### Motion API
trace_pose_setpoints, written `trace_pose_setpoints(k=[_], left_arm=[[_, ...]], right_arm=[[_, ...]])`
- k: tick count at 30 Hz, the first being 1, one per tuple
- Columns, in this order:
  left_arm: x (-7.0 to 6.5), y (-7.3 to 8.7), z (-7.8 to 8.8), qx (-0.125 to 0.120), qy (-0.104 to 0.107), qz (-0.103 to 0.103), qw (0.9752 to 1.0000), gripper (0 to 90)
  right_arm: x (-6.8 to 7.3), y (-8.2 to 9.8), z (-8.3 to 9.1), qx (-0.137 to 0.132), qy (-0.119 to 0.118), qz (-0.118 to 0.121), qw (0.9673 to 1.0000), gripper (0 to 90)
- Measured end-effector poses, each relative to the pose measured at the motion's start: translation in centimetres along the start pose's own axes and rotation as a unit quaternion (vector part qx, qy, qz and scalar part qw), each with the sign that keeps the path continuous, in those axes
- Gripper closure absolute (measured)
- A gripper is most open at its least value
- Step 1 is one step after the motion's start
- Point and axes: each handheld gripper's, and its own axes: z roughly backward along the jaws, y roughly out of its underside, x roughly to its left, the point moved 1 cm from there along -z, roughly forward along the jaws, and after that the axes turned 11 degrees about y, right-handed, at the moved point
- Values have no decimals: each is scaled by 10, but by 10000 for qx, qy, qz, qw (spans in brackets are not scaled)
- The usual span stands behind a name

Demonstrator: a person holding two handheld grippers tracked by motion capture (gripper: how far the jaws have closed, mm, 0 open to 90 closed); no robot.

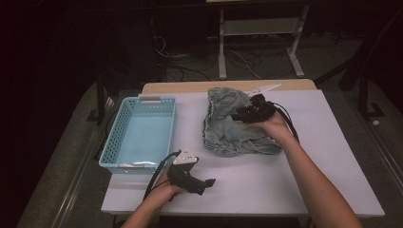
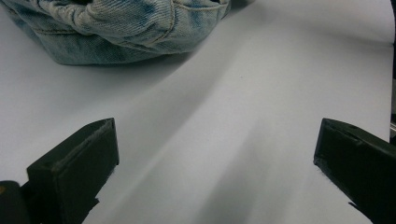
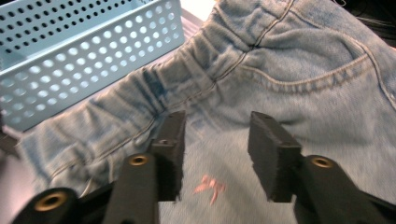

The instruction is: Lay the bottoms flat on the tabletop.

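Your right gripper (image 1: 240,114) hangs over the crumpled, faded light-blue denim garment (image 1: 229,124), jaws partly apart with nothing pinched — in the right gripper view the two black pads (image 3: 267,154) sit just above the cloth near a back pocket seam and a small pink mark, not pressing it. The denim lies mid-table toward the far edge, spread roughly near-to-far, its long axis running away from you. The pale blue perforated plastic basket (image 1: 124,119) stands to its left, close beside the cloth but not touching as far as the high view shows.

Your left gripper (image 1: 208,183) rests near the front edge of the white table (image 1: 266,185), jaws wide, empty — the left gripper view shows bare tabletop between the pads and the denim's near hem up ahead, well apart.

So the right hand is the nearer one — directly on top of the cloth, with the basket lying leftward of it. The likely next move is a straight drop and pinch on a fold, then a carry left; the loose fabric may trail or snag the basket rim.
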Motion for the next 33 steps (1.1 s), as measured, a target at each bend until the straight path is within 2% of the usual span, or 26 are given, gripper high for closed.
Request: trace_pose_setpoints(k=[4, 9, 16, 28, 33], left_arm=[[0, 0, 0, -2, -9, 10, 10000, 0], [0, 0, 0, 1, -20, 17, 10000, 0], [0, 0, 0, -9, -20, 13, 10000, 0], [-1, 0, 1, -14, -7, 7, 10000, 0], [0, 0, 1, -10, -6, -6, 10000, 0]], right_arm=[[1, 8, 14, -28, 31, 51, 10000, 484], [2, 18, 28, -66, 16, 32, 10000, 468], [5, 34, 41, 32, 20, 66, 10000, 449], [18, 60, 55, 145, -110, 44, 9998, 416], [23, 60, 52, 102, -200, 24, 9997, 400]])
